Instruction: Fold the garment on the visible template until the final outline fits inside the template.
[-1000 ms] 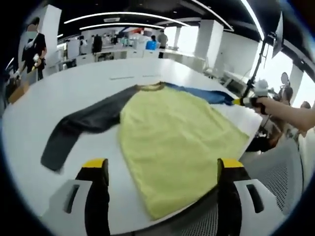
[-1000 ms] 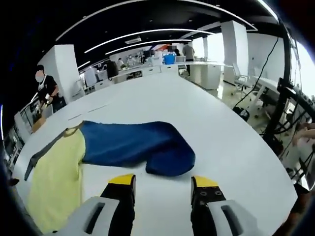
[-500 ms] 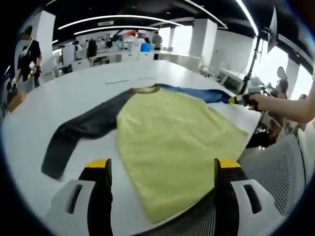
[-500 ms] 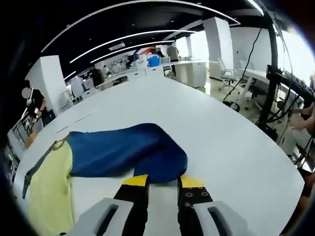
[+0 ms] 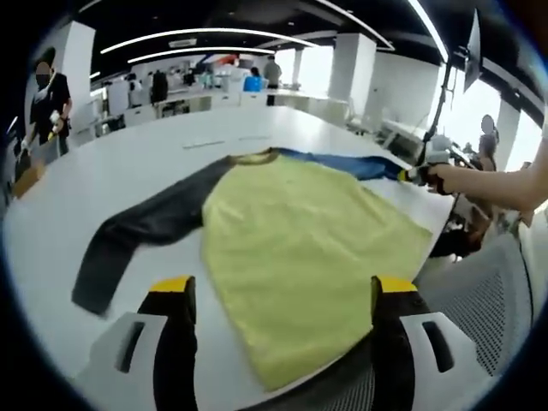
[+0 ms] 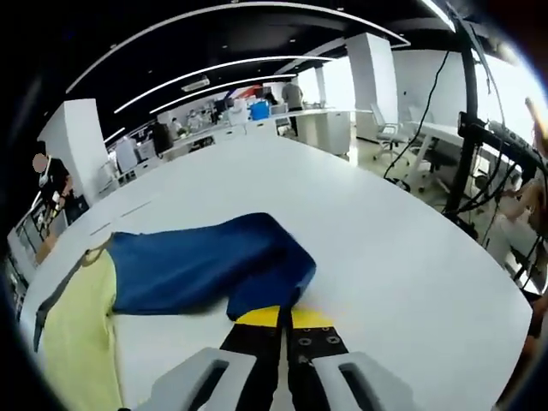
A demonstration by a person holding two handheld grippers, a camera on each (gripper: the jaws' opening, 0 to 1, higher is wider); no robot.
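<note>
I have the garment [image 5: 291, 248] spread flat on the white tabletop [image 5: 128, 163], and I take its yellow body panel as my landmark. In the right gripper view my right tool [image 6: 282, 318] has its jaws pressed together on the cuff end of the blue sleeve [image 6: 205, 261], at the far end of the sleeve from the yellow panel; I pinch there because the cuff is the natural handle for carrying the whole sleeve back over the body in a single fold. In the left gripper view my left tool [image 5: 278, 287] hangs with its jaws spread wide, gripping nothing, just beside the hem edge of the yellow panel; I keep it there, I judge, so it can pin or take the hem once the sleeve comes across. The dark grey sleeve [image 5: 141, 231] lies stretched out from the panel on the side opposite the blue one, not yet folded. I cannot make out a template outline on the tabletop, apart from a faint line beyond the collar. The fold looks barely begun: both sleeves reach well outside the panel, so the outline remains too wide.
</note>
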